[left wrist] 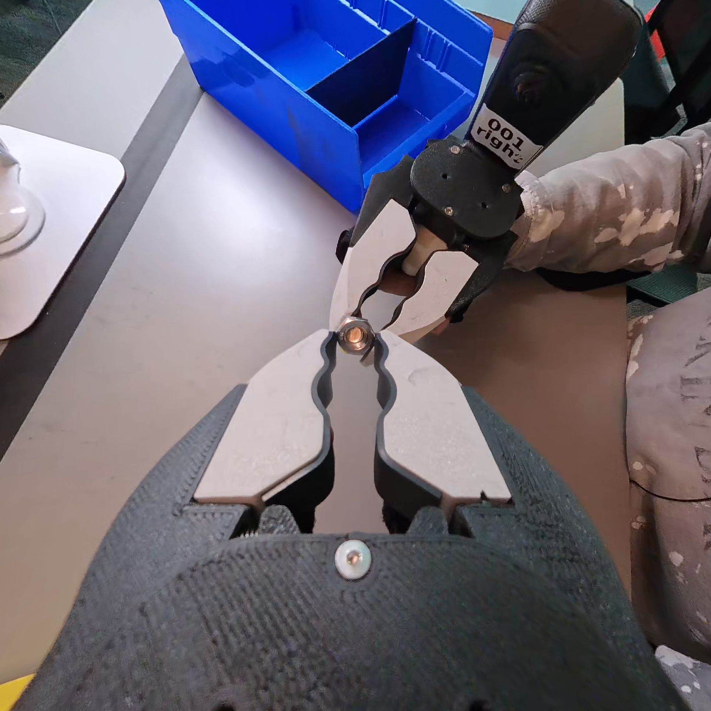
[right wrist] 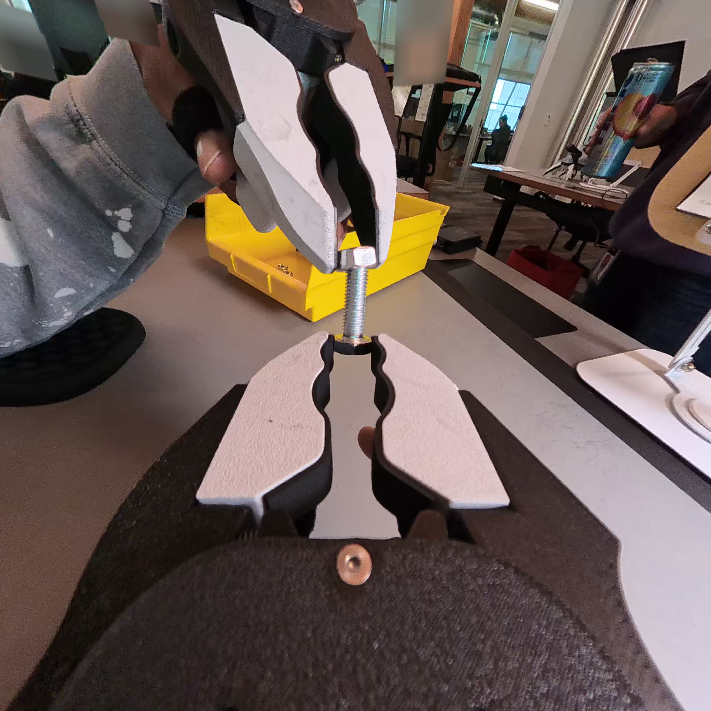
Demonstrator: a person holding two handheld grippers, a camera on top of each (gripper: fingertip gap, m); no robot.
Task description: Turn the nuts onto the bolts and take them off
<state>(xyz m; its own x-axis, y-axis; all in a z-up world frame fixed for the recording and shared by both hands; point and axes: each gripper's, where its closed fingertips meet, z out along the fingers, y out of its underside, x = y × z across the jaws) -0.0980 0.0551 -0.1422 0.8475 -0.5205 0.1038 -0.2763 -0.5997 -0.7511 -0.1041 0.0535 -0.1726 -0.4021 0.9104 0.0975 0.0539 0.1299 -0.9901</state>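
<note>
Left gripper [left wrist: 353,340]: black textured printed body, two pale grey fingers [left wrist: 269,434] with wavy black-edged inner faces, one silver screw [left wrist: 352,559] at centre. Right gripper [right wrist: 352,340]: same build, copper-toned screw [right wrist: 353,564]; black handle [left wrist: 554,65] bearing a white label [left wrist: 500,143]. Sleeves [right wrist: 77,200]: grey fabric with white paint-like flecks.

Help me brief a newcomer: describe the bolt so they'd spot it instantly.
In front of the yellow bin on the grey table, the bolt stands upright: left tongs pinch its head from above, right tongs hold the nut at its lower end. It is the only long, silver, threaded piece there.
</note>
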